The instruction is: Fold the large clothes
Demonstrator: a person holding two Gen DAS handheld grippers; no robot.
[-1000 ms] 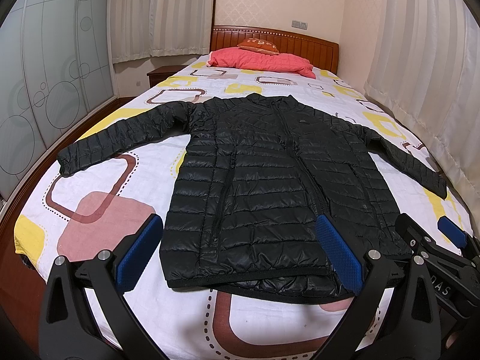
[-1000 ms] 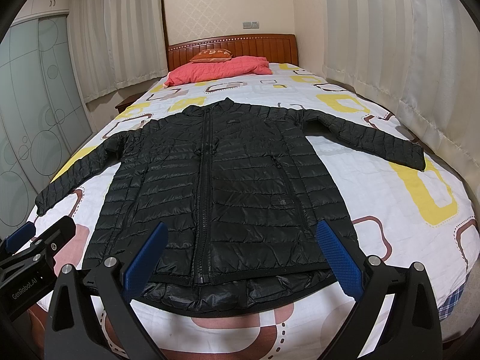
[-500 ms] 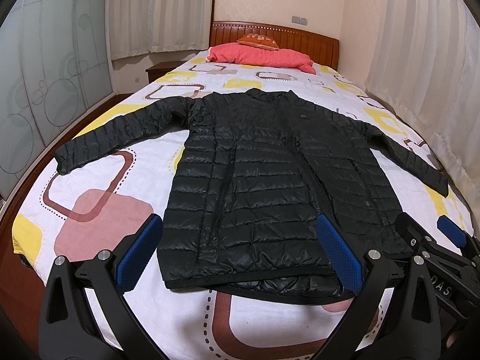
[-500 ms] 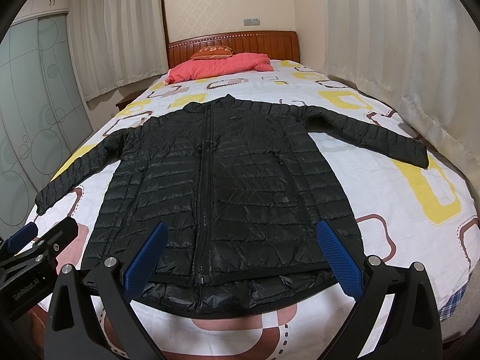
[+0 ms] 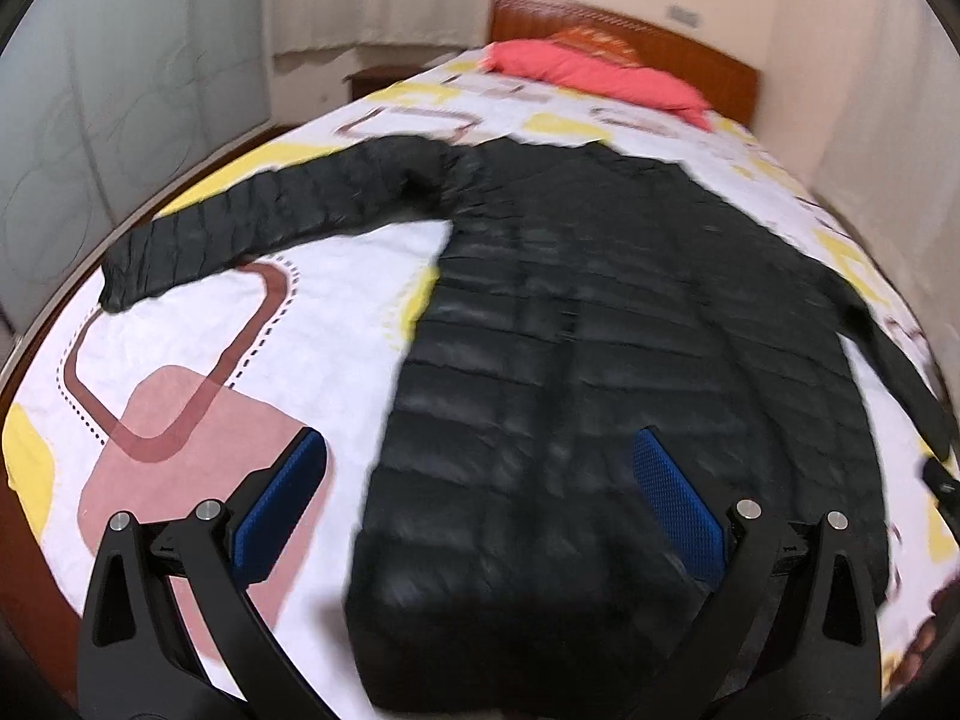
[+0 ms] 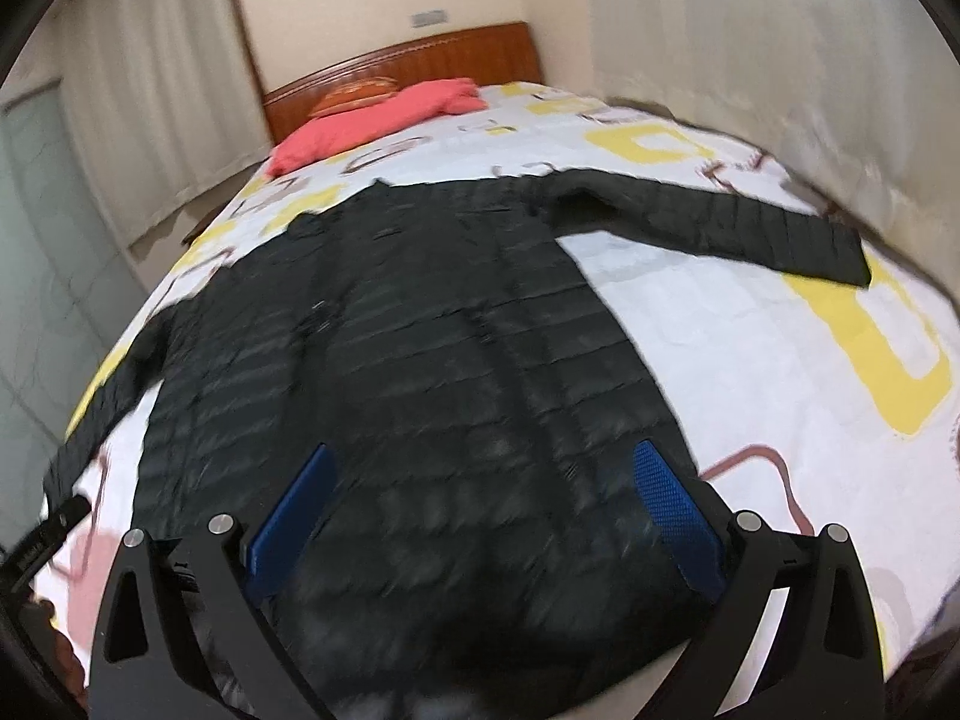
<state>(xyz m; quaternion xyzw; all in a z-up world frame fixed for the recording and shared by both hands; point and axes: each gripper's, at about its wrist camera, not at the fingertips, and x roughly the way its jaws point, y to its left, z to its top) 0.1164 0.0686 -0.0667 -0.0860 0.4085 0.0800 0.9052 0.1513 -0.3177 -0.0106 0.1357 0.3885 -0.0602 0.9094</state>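
Both grippers, left gripper point(image 5: 480, 495) and right gripper point(image 6: 486, 501), spread empty above black jacket point(image 5: 600, 360), apparently flat on patterned bed point(image 5: 336, 300).

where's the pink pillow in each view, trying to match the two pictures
Left wrist view: the pink pillow lies at the upper middle, right of centre, at the head of the bed beyond the black puffer jacket.
Right wrist view: the same pillow lies at the upper left of centre, tilted, beyond the jacket's collar.
Shared landmark: the wooden headboard right behind the pillow.

Wooden headboard point(image 5: 630, 30), pale curtains point(image 6: 750, 30), frosted wardrobe doors point(image 5: 120, 90).
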